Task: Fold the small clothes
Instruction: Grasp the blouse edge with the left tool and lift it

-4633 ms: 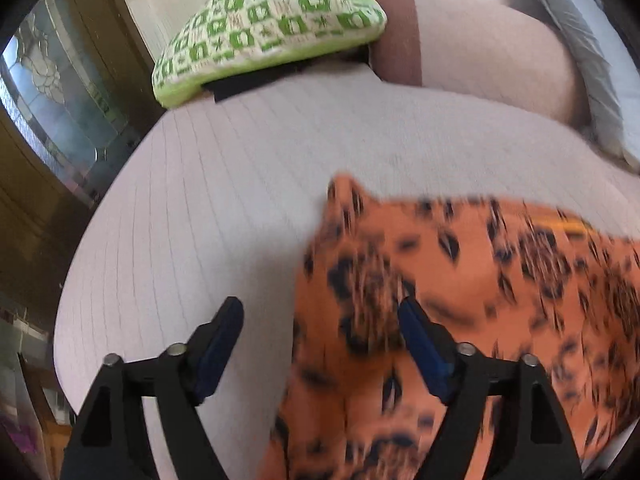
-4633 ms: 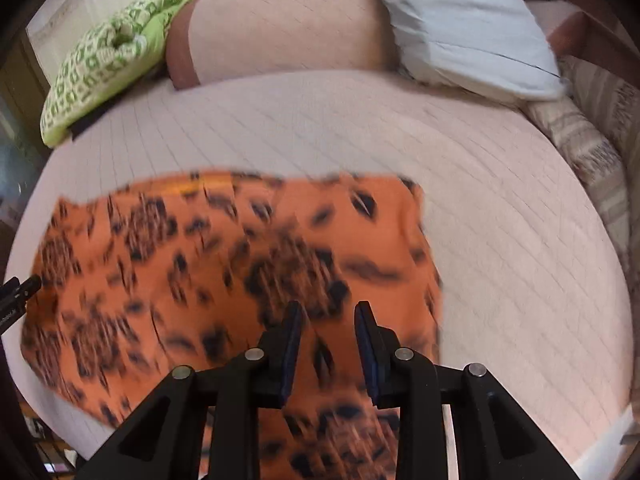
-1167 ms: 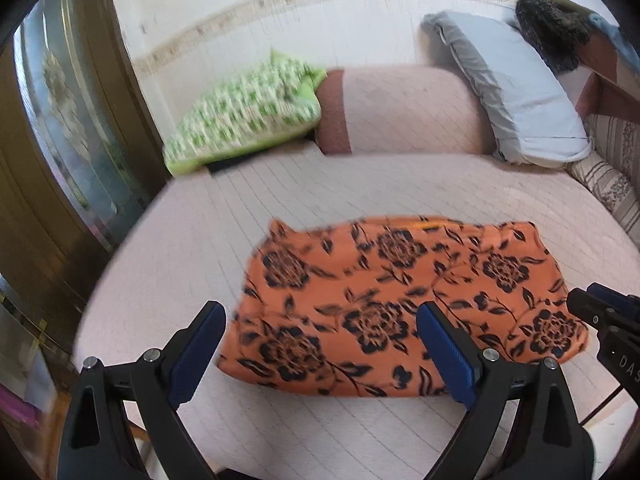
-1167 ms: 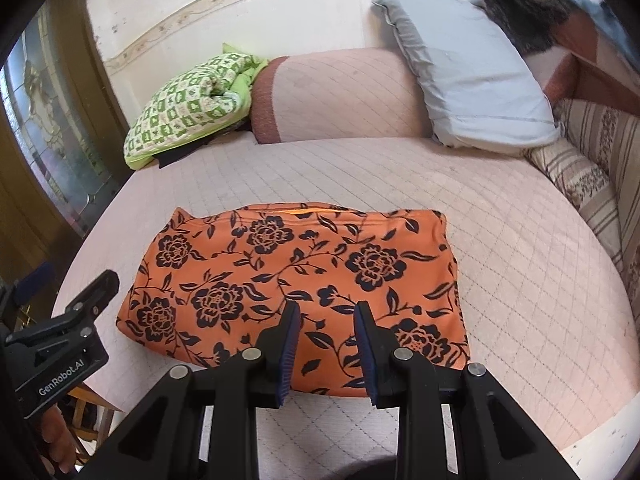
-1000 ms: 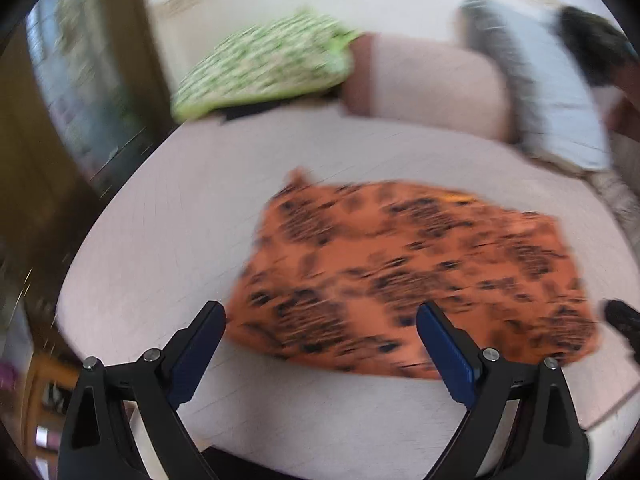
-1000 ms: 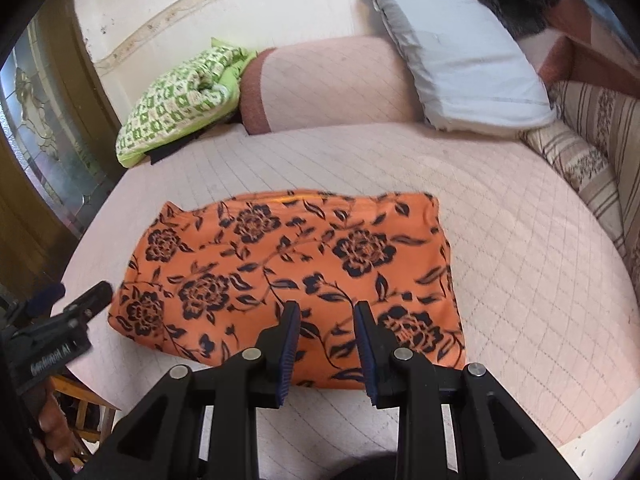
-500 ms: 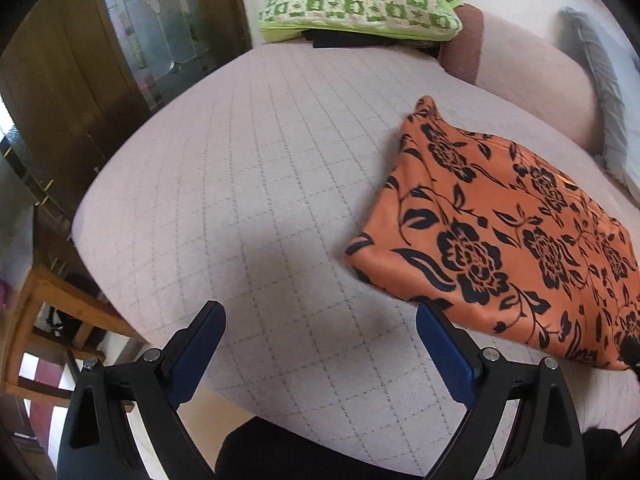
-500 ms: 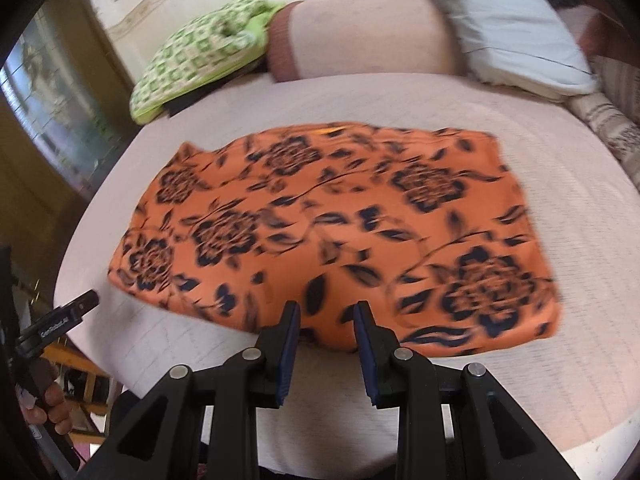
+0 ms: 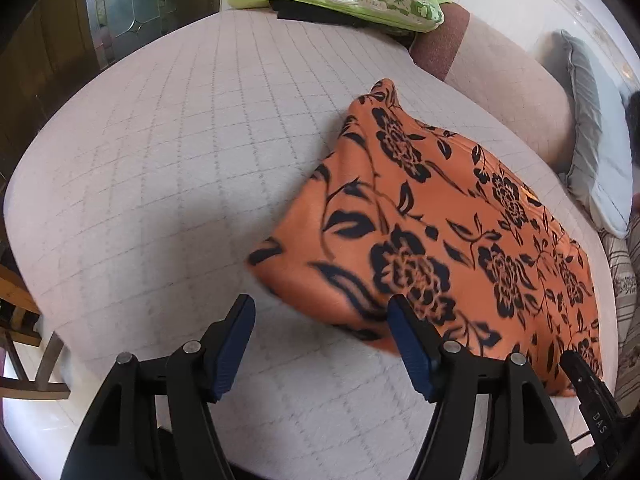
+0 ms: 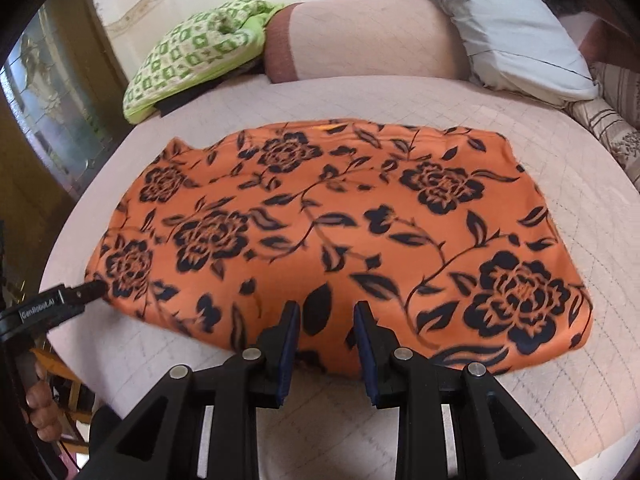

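an orange cloth with black flowers lies flat and folded on the pale quilted bed. the left gripper hangs at its near left corner, its jaws closing with only bare quilt between them. the right gripper sits over the near edge, its jaws a narrow gap apart and not pinching the fabric. a green checked pillow and a grey pillow rest at the far side.

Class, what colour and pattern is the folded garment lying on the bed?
Orange garment with black flowers and leafy vines; clearest in the right wrist view.
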Motion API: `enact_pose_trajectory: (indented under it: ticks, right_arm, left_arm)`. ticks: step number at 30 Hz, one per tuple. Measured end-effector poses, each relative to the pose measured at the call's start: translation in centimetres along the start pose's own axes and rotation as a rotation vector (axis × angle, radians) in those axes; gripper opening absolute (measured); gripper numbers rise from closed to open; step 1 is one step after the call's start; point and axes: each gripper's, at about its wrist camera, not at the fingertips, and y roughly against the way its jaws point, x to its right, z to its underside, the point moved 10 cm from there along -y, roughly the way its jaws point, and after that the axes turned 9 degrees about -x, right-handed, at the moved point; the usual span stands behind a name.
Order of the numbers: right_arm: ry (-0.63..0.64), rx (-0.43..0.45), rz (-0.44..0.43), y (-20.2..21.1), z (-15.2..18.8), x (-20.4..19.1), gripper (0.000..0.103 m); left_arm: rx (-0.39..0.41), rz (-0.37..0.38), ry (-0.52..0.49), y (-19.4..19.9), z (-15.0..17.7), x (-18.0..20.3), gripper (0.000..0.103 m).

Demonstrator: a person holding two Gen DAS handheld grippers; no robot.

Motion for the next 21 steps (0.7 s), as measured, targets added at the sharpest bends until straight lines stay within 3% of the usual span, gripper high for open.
enact_pose_trajectory:
  ticks: [6,10,14,18,20,21]
  right_arm:
    - [0.003,0.036,0.005,-0.4,-2.0,0.2,0.031]
    - [0.021,0.049,0.005,-1.3,-2.4,-0.1,0.031]
    - [0.015,0.007,0.004,-2.8,-2.1,0.0,0.031]
    - [0.006,0.013,0.004,-2.9,-2.4,0.2,0.031]
    - [-0.015,0.01,-0.001,-2.9,-2.3,0.5,0.031]
    - [-0.023,0.007,-0.001,-2.9,-2.3,0.6,0.031]
  left_arm:
    - [-0.035,0.061,0.092,-2.4,-1.4,0.7,0.075]
    - [0.003,0.061,0.061,-3.0,-2.4,1.2,0.075]
    - [0.044,0.082,0.001,-3.4,-3.2,1.9,0.056]
    - [0.082,0.117,-0.036,-3.2,-4.2,2.4,0.045]
    - [0.082,0.115,-0.033,-3.3,-4.5,2.5,0.047]
    - [0.085,0.121,-0.03,-3.4,-4.5,2.5,0.055]
